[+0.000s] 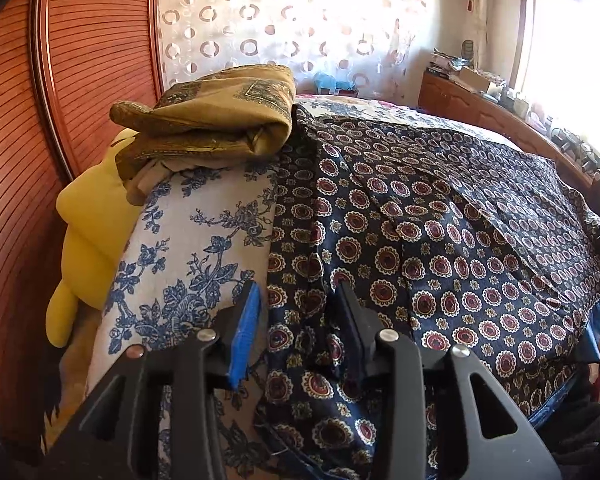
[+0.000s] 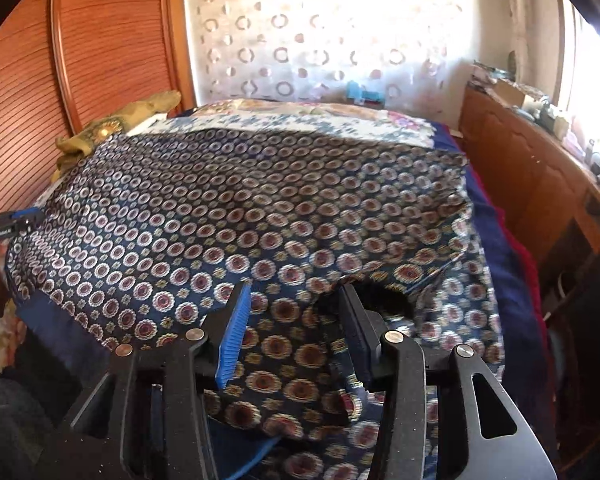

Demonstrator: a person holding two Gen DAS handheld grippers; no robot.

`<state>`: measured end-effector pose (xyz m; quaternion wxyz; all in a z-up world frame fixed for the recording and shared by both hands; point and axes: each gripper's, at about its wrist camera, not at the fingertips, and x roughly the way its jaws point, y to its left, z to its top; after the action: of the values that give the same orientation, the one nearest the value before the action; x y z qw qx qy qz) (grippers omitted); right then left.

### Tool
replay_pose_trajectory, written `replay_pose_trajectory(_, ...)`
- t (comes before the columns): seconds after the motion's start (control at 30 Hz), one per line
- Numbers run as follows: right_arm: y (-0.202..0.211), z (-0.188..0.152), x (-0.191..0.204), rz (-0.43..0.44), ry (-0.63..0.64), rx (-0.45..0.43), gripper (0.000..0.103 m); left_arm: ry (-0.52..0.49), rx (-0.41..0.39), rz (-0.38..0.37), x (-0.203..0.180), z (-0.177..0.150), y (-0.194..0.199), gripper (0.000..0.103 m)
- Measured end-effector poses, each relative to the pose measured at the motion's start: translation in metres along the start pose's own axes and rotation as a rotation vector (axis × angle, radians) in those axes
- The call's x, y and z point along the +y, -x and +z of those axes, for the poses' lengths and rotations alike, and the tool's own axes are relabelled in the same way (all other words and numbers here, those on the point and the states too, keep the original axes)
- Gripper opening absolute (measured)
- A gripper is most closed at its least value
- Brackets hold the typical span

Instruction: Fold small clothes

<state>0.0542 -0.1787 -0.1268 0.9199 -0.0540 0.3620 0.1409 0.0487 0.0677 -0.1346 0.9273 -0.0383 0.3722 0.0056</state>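
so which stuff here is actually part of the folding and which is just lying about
Part of the job:
- navy patterned cloth, spread over the bed
- left gripper, open
- right gripper, open

Just lying about:
- folded olive scarf
- yellow pillow
- floral bedspread
- cluttered wooden dresser

Both wrist cams close, angled down over same patterned cloth.

Bed covered with white sheet printed with blue flowers. Navy silky cloth with red-and-white medallion print spread flat across it, directly ahead of both hand-held grippers, partly folded over. Folded olive-gold patterned cloth stacked at far left corner. Yellow plush cushion at bed's left edge.
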Motion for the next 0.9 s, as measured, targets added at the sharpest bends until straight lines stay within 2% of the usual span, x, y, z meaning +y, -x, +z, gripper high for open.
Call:
replay_pose_trajectory(0.2,-0.012,-0.001,0.006,0.013,0.008,0.016,0.046,0.007,0.007,-0.003,0.000,0.001,0.000,0.039)
replay_pose_trajectory(0.27,-0.018,-0.001,0.007,0.006,0.014,0.026,0.048,0.000,0.009,-0.017,0.000,0.001,0.000,0.034)
replay_pose_trajectory(0.33,-0.023,-0.002,0.007,-0.006,0.016,0.036,0.051,0.001,0.013,-0.053,0.000,0.001,0.001,0.009)
replay_pose_trajectory(0.37,-0.026,-0.003,0.006,-0.010,0.015,0.040,0.052,0.014,0.020,-0.087,0.001,0.001,0.001,0.002)
replay_pose_trajectory(0.43,-0.026,-0.004,0.005,-0.014,0.014,0.030,0.053,0.038,0.016,-0.145,0.002,0.001,0.004,0.000)
replay_pose_trajectory(0.57,-0.024,-0.005,0.000,-0.001,-0.002,0.021,0.053,0.055,-0.024,-0.216,-0.007,0.006,0.017,0.000)
replay_pose_trajectory(0.7,-0.023,-0.006,-0.004,0.006,-0.017,0.020,0.053,0.013,-0.085,-0.255,-0.034,0.025,0.037,0.000)
replay_pose_trajectory(0.9,-0.016,-0.008,-0.014,0.008,-0.060,0.011,0.053,-0.081,-0.148,-0.374,-0.090,0.070,0.054,0.000)
